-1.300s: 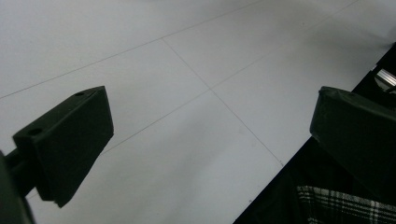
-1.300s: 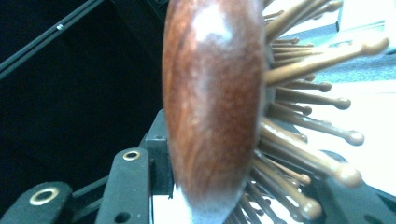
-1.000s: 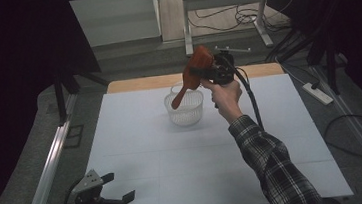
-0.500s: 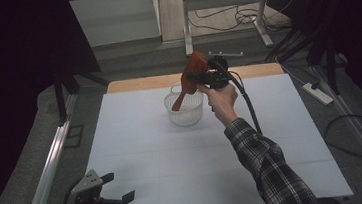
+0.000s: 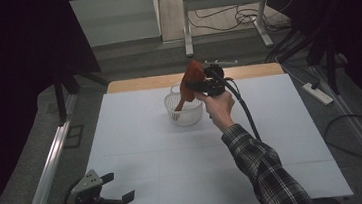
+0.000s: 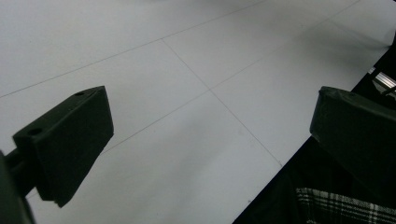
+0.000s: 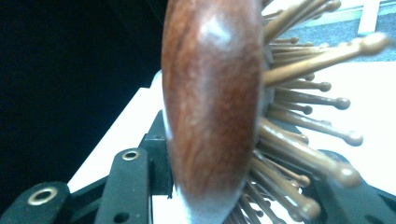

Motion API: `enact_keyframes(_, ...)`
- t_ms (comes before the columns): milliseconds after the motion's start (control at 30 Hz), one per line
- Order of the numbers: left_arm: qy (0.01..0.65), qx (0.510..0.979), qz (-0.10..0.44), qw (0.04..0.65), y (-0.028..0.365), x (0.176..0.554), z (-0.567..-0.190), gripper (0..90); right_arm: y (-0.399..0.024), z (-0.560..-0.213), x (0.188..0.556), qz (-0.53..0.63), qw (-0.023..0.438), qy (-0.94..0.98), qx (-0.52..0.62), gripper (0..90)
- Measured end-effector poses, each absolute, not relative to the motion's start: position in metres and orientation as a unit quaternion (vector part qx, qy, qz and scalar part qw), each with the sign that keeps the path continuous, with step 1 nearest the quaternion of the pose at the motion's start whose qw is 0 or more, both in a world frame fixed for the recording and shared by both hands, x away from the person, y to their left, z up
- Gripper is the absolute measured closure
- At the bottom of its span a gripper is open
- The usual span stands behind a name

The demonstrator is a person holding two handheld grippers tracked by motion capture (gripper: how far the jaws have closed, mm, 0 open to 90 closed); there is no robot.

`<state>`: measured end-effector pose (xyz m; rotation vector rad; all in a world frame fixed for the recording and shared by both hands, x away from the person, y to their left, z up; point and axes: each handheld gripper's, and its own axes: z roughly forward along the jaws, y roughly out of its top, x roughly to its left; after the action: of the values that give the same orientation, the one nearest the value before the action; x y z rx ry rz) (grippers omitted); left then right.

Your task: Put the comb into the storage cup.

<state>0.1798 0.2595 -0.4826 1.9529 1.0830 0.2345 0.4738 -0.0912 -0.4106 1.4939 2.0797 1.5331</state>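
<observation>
My right gripper (image 5: 201, 86) is shut on the head of a red-brown wooden hairbrush (image 5: 191, 77) at the far middle of the white table (image 5: 273, 138). The brush tilts, and its handle reaches down into a small white basket (image 5: 185, 113). In the right gripper view the brush's wooden back (image 7: 210, 107) stands between the black jaws, its pins sticking out to the right. My left gripper (image 5: 118, 188) is held at the table's near left corner, open. In the left gripper view its jaws stand wide apart over bare white board (image 6: 187, 116), with nothing between them.
A metal rail (image 5: 49, 165) runs along the table's left side. On the floor to the right lie a power strip (image 5: 319, 93) and cables. A metal frame (image 5: 219, 0) stands behind the table. A plaid sleeve (image 5: 266, 169) crosses the table's near right part.
The right hand has sunk a little and drifted left with the brush, so its handle now goes deeper into the basket. The left gripper has kept still.
</observation>
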Motion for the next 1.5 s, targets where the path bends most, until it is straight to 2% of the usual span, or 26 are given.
enact_keyframes(533,0.437,0.783,0.092,0.433,0.260,0.180,-0.483,0.0,-0.094,-0.430,0.471,0.507,0.081,0.689,0.511,50.9)
enact_keyframes(1033,0.437,0.784,0.091,0.431,0.259,0.181,-0.483,0.1,-0.108,-0.443,0.472,0.503,0.075,0.676,0.533,42.8)
enact_keyframes(1500,0.436,0.785,0.090,0.431,0.259,0.181,-0.483,0.1,-0.112,-0.448,0.472,0.476,0.095,0.697,0.528,33.5)
